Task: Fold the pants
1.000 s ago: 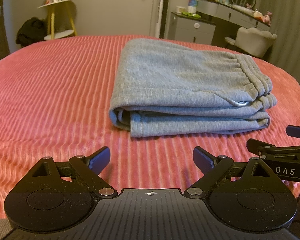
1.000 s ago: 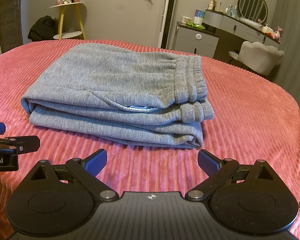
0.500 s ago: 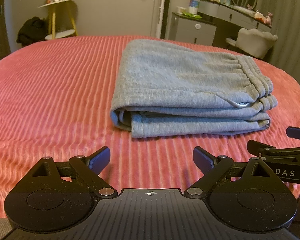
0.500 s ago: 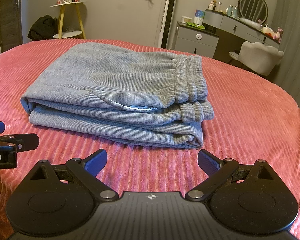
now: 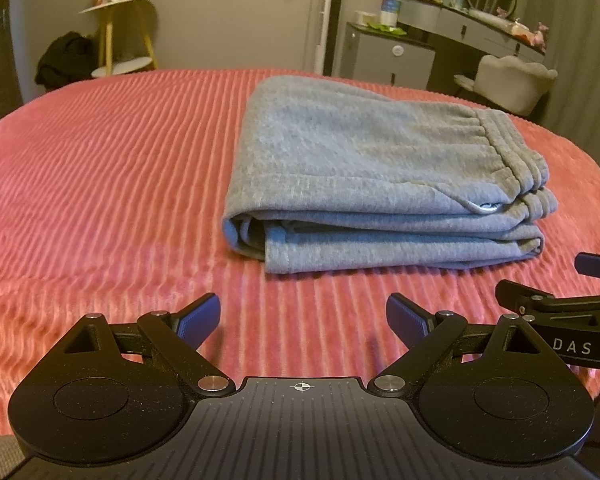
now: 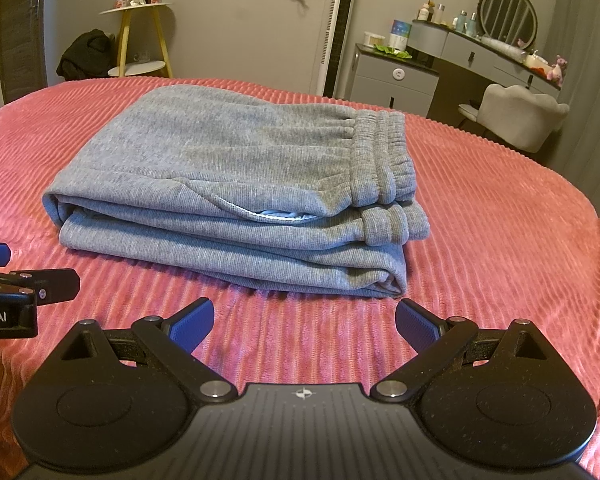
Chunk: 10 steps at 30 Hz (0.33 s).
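Note:
Grey sweatpants (image 5: 372, 176) (image 6: 236, 184) lie folded in a flat stack of several layers on the ribbed pink bedspread (image 5: 100, 184), waistband to the right. My left gripper (image 5: 303, 316) hovers open over the bedspread just in front of the stack's near left corner, nothing between its blue pads. My right gripper (image 6: 305, 320) is open too, short of the stack's near right edge, and holds nothing. Each gripper's side shows at the edge of the other's view.
Beyond the bed (image 6: 520, 240) stand a yellow side table (image 6: 140, 40) with a dark bag beside it, a grey dresser (image 6: 396, 80), a vanity with a round mirror (image 6: 508, 12) and a pale chair (image 6: 520, 116). Bare bedspread stretches left of the pants.
Both views shifted only slightly; the left gripper's view drifted a little so the pants sit marginally further right. The pants lie unmoved and both grippers stay open.

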### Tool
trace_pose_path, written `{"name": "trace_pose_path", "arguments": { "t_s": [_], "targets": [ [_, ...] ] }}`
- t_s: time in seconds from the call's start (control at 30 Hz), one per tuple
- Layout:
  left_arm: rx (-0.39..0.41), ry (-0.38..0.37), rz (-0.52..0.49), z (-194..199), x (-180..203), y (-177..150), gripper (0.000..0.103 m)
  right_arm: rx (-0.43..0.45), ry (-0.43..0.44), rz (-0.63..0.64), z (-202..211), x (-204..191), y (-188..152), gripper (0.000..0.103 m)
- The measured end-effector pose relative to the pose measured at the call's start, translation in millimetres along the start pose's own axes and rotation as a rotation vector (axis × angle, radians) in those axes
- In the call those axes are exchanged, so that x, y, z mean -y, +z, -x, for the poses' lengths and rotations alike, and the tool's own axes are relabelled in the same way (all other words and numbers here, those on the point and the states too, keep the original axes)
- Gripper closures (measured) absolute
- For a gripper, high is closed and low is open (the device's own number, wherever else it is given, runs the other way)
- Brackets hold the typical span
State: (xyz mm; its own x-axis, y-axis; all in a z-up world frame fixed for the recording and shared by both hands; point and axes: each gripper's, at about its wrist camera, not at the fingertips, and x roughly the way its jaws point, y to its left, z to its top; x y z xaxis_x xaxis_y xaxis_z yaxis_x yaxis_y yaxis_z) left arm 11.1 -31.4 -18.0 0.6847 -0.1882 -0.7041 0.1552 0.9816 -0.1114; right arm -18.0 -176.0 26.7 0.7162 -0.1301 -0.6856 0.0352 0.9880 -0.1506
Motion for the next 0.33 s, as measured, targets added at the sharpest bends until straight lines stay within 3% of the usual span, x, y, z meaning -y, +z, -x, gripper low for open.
{"name": "trace_pose_path", "arguments": {
  "t_s": [0.33],
  "targets": [
    [0.031,-0.012,-0.004,3.3,-1.3,0.2,0.008,0.0,0.001,0.002,-0.6,1.2,0.0,0.005]
  ]
}}
